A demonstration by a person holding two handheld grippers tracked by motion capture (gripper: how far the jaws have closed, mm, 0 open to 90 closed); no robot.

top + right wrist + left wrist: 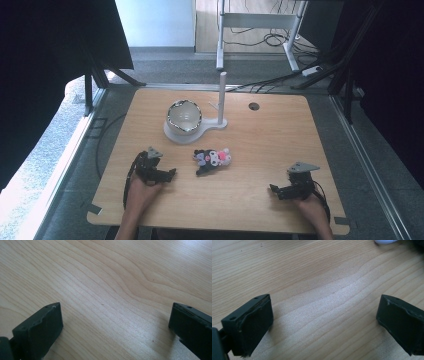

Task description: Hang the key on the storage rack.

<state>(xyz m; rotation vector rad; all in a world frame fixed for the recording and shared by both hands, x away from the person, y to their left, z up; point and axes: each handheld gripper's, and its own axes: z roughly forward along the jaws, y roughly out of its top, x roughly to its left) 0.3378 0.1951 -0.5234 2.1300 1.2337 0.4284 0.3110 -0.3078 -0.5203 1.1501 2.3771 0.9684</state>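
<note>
- The plush toy (212, 160) is seen lying on the table (260, 150), just in front of the white bowl stand (187, 131).
- The left gripper (170, 174) is held beside the toy, jaws apart and empty; the right gripper (273, 189) is kept well apart from it, likewise spread.
- A soft, seemingly lumpy toy may be pinched by an ear only and dropped.
- The stand's upright post (222, 97) could be knocked during a lift.

The person's 2 forearms are coming in from 6 o'clock in the high view. The left hand (141, 192) is holding the left gripper (170, 174), which is pointing toward 3 o'clock with its jaws standing wide apart. The right hand (311, 206) is holding the right gripper (273, 189), which is pointing toward 9 o'clock, its jaws likewise spread wide and gripping nothing.
</note>
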